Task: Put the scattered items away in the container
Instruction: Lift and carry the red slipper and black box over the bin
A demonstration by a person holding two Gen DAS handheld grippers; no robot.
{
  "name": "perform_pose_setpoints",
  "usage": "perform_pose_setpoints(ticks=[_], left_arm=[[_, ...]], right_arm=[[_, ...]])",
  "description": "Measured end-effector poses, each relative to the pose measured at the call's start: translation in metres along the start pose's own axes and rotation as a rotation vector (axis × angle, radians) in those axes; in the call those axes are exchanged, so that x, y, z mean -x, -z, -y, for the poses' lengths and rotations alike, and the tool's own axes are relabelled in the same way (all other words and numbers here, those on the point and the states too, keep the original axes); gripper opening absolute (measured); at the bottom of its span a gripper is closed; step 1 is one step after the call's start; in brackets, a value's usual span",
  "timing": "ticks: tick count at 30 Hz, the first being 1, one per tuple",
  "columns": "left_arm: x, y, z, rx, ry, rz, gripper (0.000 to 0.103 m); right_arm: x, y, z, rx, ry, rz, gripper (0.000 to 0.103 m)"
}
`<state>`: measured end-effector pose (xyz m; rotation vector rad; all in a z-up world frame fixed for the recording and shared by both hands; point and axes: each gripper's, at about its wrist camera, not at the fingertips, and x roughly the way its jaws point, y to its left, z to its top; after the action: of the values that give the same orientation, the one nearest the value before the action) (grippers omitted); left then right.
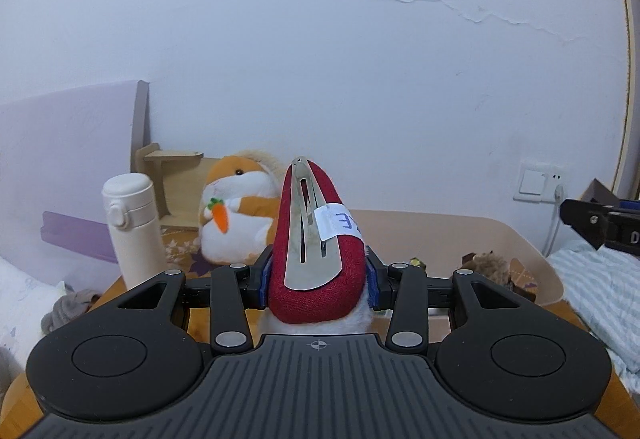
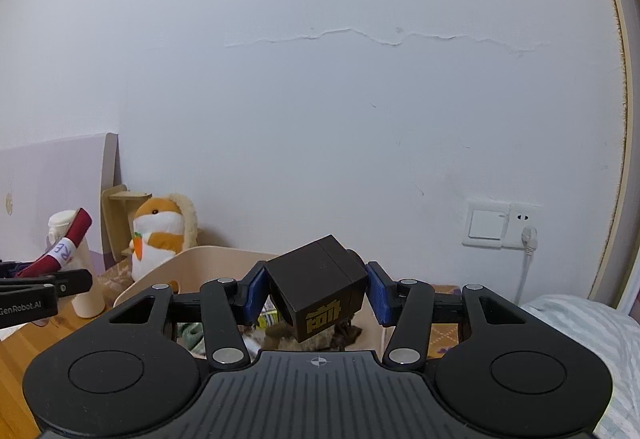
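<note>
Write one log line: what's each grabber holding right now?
left gripper: shut on red hair clip | right gripper: shut on black box | beige bin: below

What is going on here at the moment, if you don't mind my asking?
A person is tidying with two handheld claws. The left claw grips a red hair clip with a paper label, held up in the air. The right claw holds a dark box above the beige container, which already holds some items.

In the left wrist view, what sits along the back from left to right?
Cream flask with flip lid → orange-and-white plush hamster holding a carrot → red fabric hair clip in the left gripper → beige container rim → white wall switch.
</note>
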<state>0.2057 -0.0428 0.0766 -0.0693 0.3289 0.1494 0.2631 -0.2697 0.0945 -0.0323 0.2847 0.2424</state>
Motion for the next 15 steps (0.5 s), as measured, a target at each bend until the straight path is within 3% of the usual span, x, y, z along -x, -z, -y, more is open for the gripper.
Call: perform_pose_setpoints(ticks=[10, 15], left_arm=[[-0.027, -0.015, 0.005, 0.038, 0.024, 0.005, 0.043], [-0.042, -0.021, 0.009, 0.049, 0.050, 0.009, 0.043]], right_arm=[[-0.026, -0.004, 0.009, -0.043, 0.017, 0.002, 0.048], [-0.035, -0.006, 0.006, -0.014, 0.073, 0.034, 0.048]])
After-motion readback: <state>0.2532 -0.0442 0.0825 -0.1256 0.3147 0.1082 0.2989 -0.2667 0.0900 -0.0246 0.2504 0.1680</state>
